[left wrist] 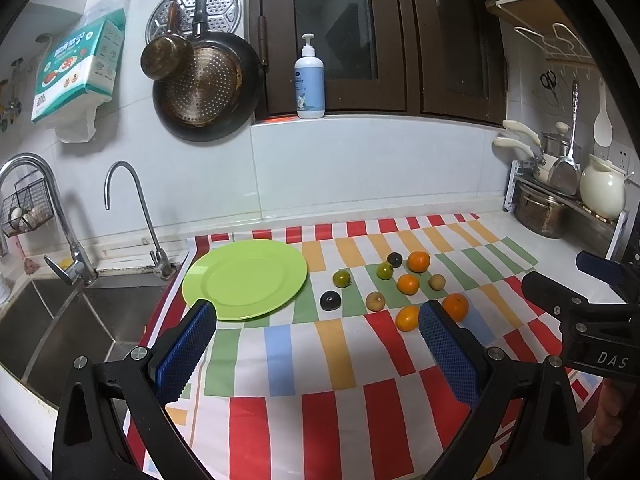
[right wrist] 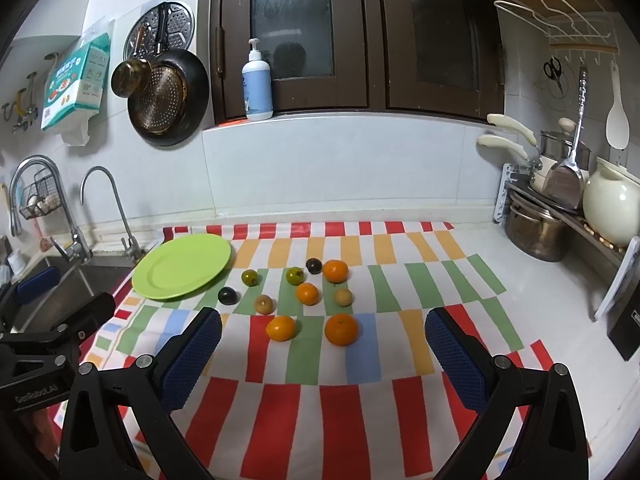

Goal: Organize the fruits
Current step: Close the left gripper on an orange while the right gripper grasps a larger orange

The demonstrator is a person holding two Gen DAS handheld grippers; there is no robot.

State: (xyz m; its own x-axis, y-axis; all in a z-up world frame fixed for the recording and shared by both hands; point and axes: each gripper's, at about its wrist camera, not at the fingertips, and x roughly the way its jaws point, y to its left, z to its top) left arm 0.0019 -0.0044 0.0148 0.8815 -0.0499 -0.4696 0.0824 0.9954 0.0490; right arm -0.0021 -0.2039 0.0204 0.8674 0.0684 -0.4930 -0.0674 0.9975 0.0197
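Nothing looks sorted yet: the green plate sits bare on the striped cloth, and the fruits (ten, by my count) lie scattered just beside it on the surface. Left hand-held gripper and right hand-held gripper both hover spread apart, holding nothing.

Both grippers hang low over the near edge of the striped cloth, level, pointing toward the back wall. The left gripper has its jaws spread wide, nothing between the blue pads, and it sits over the cloth's left part, near the sink side. The right gripper is likewise gaping, pads bare, over the cloth's middle. They sit side by side, close but apart; each shows at the edge of the other's view. A bit of the person's hand shows behind the right one.
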